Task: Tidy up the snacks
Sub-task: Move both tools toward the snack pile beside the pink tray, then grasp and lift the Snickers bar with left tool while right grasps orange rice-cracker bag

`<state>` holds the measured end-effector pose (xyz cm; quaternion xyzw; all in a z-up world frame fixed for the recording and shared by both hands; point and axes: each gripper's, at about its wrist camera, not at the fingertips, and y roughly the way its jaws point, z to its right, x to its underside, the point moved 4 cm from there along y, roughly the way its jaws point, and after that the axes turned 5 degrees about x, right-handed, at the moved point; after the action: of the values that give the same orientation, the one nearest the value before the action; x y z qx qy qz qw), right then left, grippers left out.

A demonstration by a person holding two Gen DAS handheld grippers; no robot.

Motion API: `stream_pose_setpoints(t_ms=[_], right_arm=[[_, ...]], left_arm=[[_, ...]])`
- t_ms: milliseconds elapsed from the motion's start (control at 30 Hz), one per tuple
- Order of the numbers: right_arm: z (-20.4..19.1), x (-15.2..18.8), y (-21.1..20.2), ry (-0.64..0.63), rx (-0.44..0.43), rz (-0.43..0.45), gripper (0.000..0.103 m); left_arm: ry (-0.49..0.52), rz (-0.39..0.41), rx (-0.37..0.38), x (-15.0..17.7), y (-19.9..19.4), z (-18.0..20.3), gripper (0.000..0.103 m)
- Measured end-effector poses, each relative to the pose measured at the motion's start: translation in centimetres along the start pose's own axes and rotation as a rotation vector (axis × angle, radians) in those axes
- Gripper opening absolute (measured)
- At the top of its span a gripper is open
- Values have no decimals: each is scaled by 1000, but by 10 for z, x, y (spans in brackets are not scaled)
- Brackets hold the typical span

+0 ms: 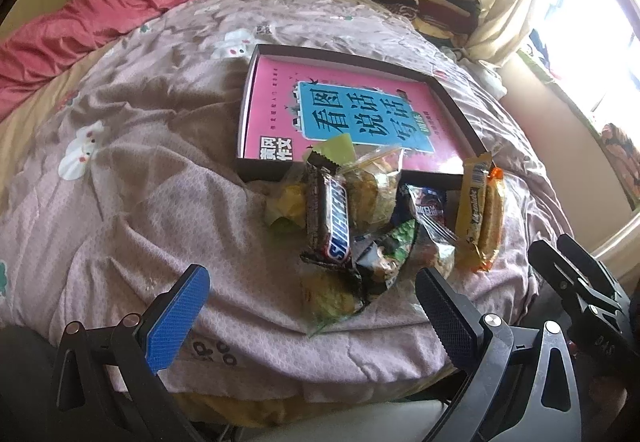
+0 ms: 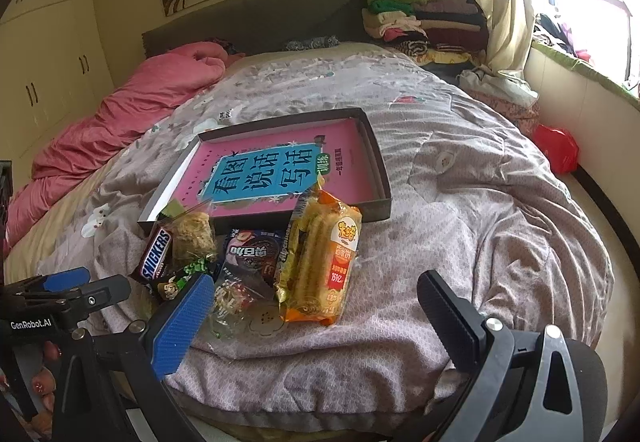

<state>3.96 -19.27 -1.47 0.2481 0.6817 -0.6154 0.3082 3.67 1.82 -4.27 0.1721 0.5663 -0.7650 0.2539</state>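
Both my left tongs (image 1: 312, 316) and right tongs (image 2: 316, 316) hang spread and empty, low in frame, over heaped snacks (image 1: 360, 218) on the bed (image 2: 460, 202). Overlapping slick wrappers could snag neighbours or slip before reaching the tray (image 2: 380, 170).

Snack pile (image 1: 360, 226) lies on the bedspread against the near edge of the shallow dark box (image 2: 382, 178). Snickers bar (image 1: 330, 218) rests on top at left; orange rice-cracker pack (image 2: 324, 266) lies at right; clear bags lie between them.
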Motion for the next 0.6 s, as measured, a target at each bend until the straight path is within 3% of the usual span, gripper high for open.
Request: stream_pose_setpoints(t_ms=[200, 600], right_arm=[[7, -3, 14, 20, -3, -18, 102], [21, -3, 48, 74, -2, -88, 102]], left_arm=[[-40, -9, 26, -12, 13, -12, 102], [43, -39, -12, -22, 33, 1, 94]])
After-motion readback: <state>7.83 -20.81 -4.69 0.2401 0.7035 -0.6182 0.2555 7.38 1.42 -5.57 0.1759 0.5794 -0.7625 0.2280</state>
